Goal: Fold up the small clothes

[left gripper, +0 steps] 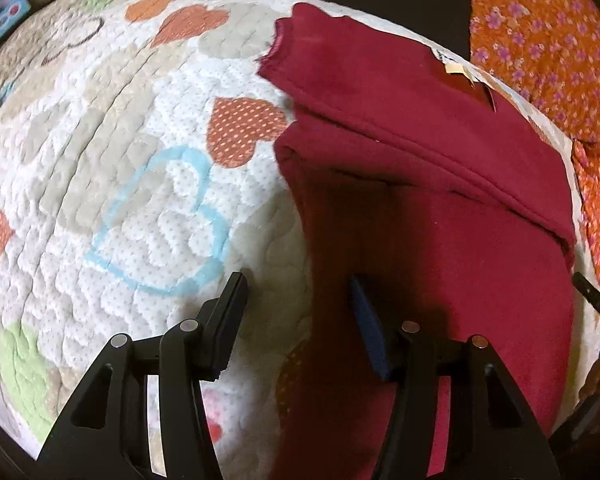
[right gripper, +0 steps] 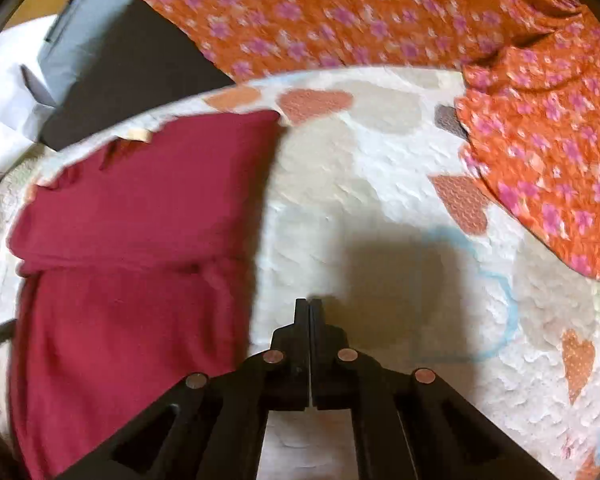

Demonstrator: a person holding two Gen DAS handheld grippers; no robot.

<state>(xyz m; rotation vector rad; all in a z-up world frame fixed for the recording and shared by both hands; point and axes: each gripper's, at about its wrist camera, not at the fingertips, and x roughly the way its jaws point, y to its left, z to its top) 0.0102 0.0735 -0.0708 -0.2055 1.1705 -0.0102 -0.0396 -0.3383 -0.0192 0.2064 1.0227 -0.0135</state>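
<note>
Black plastic tongs (left gripper: 298, 286), silver rivets, one blue-faced pad (left gripper: 370, 328)

left wrist: steeply downward, close over white quilted heart-print mat (left gripper: 148, 184), dark red folded garment (left gripper: 440, 240) at right | right wrist: steeply downward, close, garment (right gripper: 132, 240) at left | shared: mat (right gripper: 380, 200), garment, orange floral cloth (left gripper: 540, 32) (right gripper: 340, 12)

Cloth: a dark red garment (left gripper: 420, 184), folded over itself, lies on my quilt (left gripper: 120, 168) of hearts.
Gripper: my left gripper (left gripper: 300, 292) stands open above the garment's left edge, nothing between its fingers.
Background: orange flowered fabric (left gripper: 548, 40).
</note>
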